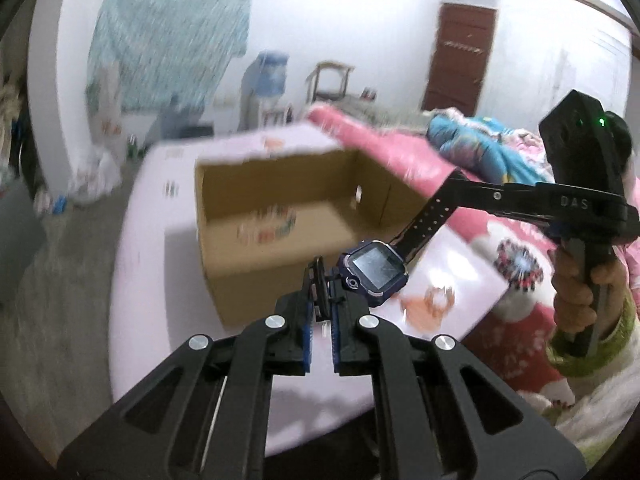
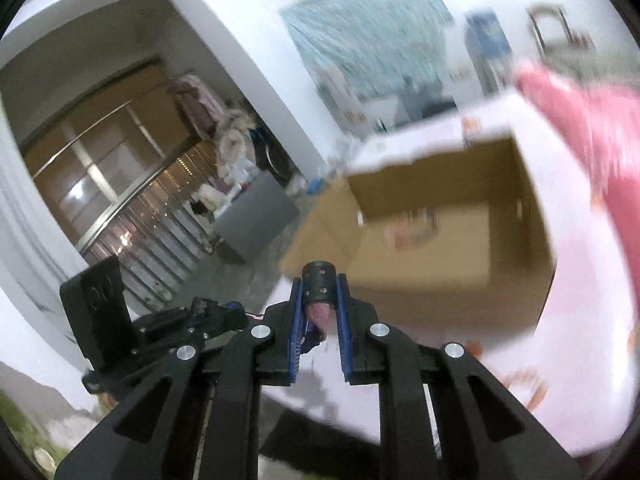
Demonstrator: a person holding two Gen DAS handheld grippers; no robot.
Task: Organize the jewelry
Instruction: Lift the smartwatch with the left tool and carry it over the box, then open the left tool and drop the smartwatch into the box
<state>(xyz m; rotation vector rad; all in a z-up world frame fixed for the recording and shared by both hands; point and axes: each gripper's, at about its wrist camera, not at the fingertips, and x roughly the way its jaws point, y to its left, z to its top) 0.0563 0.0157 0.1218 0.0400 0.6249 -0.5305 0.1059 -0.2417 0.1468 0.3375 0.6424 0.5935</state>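
Observation:
A dark blue smartwatch (image 1: pixel 374 272) with a square screen hangs in the air above the table, stretched between both grippers. My left gripper (image 1: pixel 320 284) is shut on the buckle end of its black strap. The other, perforated strap end (image 1: pixel 434 210) runs up and right into my right gripper (image 1: pixel 460 182), which is shut on it. In the right wrist view the strap's holed tip (image 2: pixel 320 284) sits pinched between the blue pads of the right gripper (image 2: pixel 320 292), with the left gripper (image 2: pixel 236 316) off to the left. An open cardboard box (image 1: pixel 276 178) stands just behind the watch.
The box (image 2: pixel 420 280) rests on a pale round table (image 1: pixel 160 280) with small printed patterns. A pink-covered bed (image 1: pixel 392 152) with a blue quilt lies to the right. A person's hand (image 1: pixel 576 288) holds the right gripper's handle. Floor clutter and a water dispenser (image 1: pixel 268 80) stand beyond.

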